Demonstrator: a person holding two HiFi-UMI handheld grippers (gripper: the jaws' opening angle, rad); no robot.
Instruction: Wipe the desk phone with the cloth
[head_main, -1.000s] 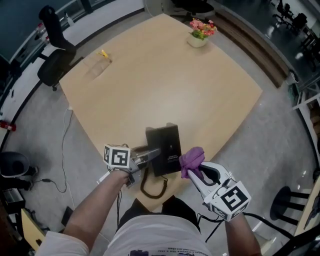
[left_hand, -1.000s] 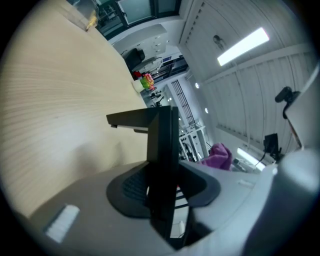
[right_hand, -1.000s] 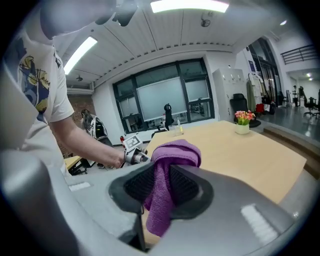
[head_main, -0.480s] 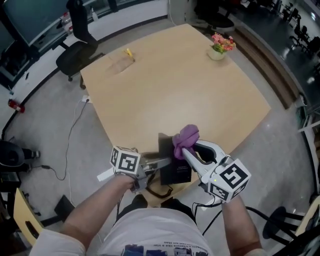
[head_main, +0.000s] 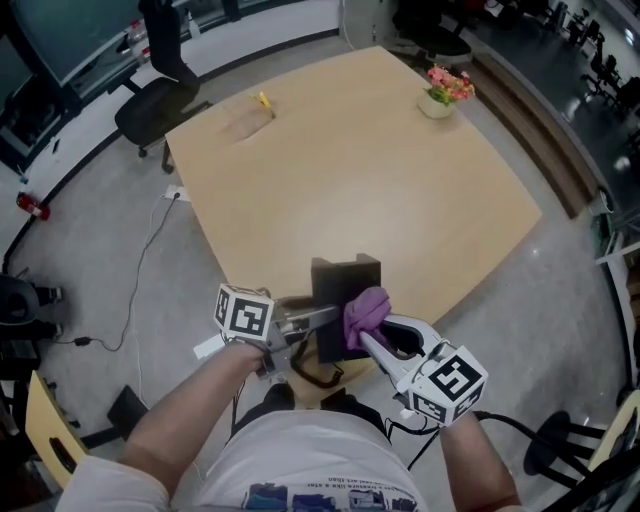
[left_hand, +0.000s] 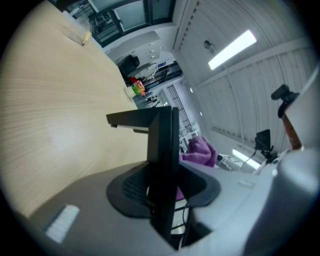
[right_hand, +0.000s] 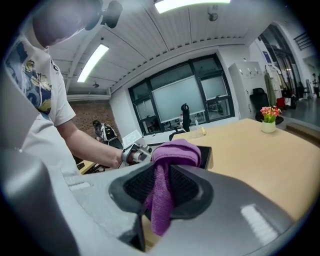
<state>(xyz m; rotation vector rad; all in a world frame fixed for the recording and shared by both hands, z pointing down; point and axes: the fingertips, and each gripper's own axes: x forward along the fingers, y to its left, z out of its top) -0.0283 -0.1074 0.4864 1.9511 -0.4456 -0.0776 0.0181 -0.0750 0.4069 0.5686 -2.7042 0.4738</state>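
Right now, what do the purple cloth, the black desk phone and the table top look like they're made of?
The cloth: soft, fuzzy fabric, probably microfibre; it bunches and droops in folds. The desk phone: likely hard plastic, matte black with straight edges. The table top: light wood or wood-look laminate, smooth, with fine grain lines and a soft sheen.

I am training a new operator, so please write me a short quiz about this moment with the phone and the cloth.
1. True or false: the right gripper is shut on a purple cloth.
2. What stands between the jaws of the left gripper? A. the desk phone B. a mug C. a keyboard
3. Short answer: what stands at the far corner of the table?
Key: 1 true; 2 A; 3 a flower pot.
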